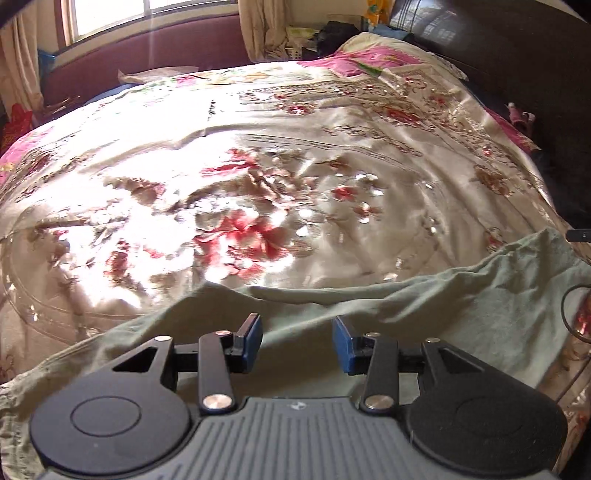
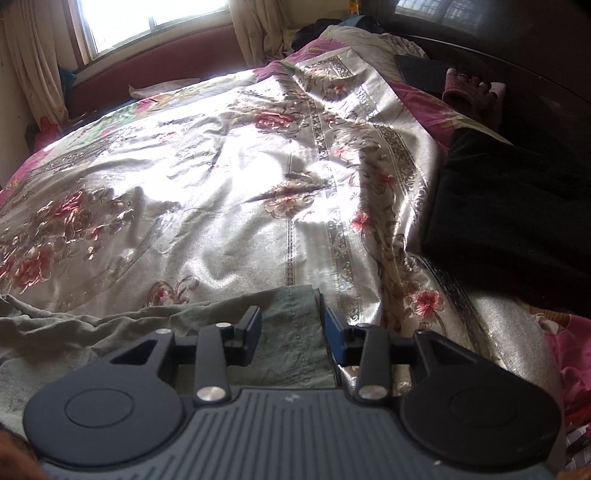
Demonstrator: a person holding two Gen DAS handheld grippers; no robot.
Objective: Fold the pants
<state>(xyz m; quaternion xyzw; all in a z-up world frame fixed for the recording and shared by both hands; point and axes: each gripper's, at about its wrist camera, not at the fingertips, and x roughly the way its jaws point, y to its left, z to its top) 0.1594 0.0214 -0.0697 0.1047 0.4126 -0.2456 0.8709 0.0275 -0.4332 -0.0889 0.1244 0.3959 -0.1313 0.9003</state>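
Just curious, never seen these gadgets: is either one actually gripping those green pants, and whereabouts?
Nothing is held. The left tool and the right tool both hover open above the green pants lying on the floral bedspread.

Bed (image 1: 258, 155) under shiny floral bedspread; green pants (image 1: 406, 306) at near edge; black garment (image 2: 517, 206) right.

The pants (image 1: 424, 317) lie across the near edge of the bed (image 1: 295, 166), on top of the bedspread (image 2: 221, 184), with the left gripper (image 1: 297, 345) over their middle and the right gripper (image 2: 291, 341) over their right end. A dark folded cloth (image 2: 517, 221) lies on the bed to the right. At the far side stands a window (image 2: 147, 18), with curtains (image 1: 262, 26) beside it.
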